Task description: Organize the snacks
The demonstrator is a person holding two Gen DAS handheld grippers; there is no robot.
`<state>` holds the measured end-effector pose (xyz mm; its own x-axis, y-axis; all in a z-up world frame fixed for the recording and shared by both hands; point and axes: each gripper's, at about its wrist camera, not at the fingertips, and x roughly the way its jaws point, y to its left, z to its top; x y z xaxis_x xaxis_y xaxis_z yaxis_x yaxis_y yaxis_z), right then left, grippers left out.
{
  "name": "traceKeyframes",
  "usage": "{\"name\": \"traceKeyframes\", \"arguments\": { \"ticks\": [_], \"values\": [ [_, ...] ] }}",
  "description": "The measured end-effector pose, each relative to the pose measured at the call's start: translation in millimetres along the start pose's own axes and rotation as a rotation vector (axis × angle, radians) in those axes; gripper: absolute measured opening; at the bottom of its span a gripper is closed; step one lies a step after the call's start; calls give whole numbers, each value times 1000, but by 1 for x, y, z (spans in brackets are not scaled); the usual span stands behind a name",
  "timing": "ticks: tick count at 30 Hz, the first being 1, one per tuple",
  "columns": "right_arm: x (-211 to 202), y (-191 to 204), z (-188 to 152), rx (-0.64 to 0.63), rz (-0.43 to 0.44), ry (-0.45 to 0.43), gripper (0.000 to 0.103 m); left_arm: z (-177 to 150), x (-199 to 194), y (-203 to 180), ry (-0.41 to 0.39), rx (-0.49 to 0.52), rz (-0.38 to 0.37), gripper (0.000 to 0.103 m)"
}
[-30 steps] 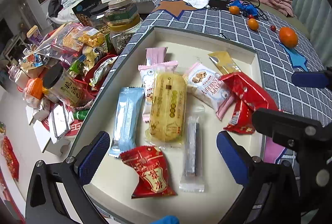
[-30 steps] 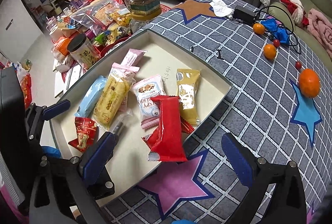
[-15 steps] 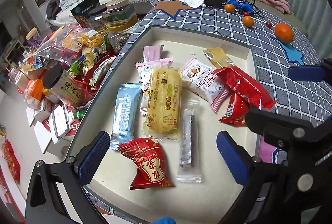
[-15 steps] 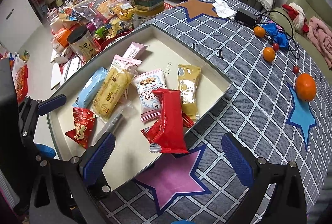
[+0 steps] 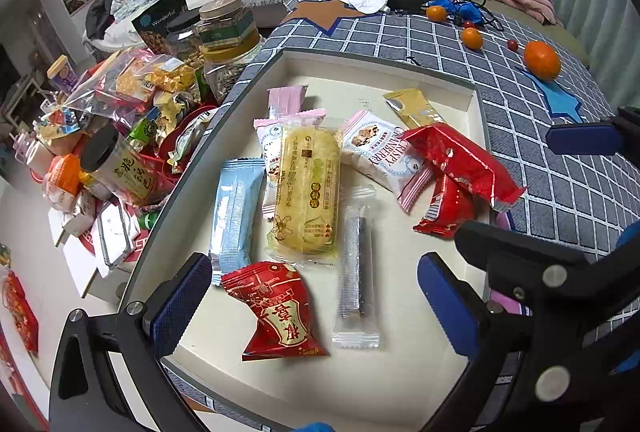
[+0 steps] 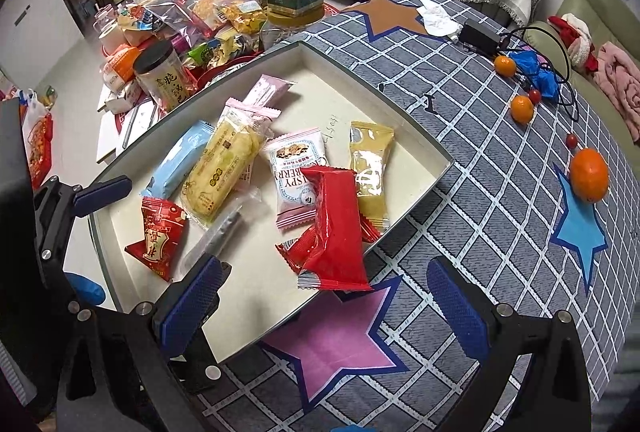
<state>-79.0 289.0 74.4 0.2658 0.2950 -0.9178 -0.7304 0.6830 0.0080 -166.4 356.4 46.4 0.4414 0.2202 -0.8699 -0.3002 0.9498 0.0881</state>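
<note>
Both tongs, left [image 5: 312, 304] and right [image 6: 332, 304], are hovering with blue pads spread apart, gripping nothing. Snacks are lying in the shallow cream cardboard tray [image 5: 384, 69] on the checked tabletop [image 6: 500, 159]: nearest, a red printed pouch [image 5: 280, 312] beside a clear slim stick packet [image 5: 356, 268]; farther, a yellow cake packet [image 5: 308, 191]; right, a glossy red wrapper [image 6: 336, 228] is overhanging the tray edge.

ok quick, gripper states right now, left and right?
Left gripper: open, holding nothing, above the tray.
Right gripper: open, holding nothing, near the big red packet.
</note>
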Motion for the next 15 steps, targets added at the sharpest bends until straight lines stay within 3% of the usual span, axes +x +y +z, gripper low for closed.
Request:
{"name": "traceKeyframes", "arguments": {
  "ticks": [11,15],
  "values": [
    [-1,2,-1,-7,-2,-2,103,1,-3,-2,-4,4,1,103],
    [-1,2,-1,-5,-2,-1,103,-1,-9,-3,-48,14,20,103]
  ]
}}
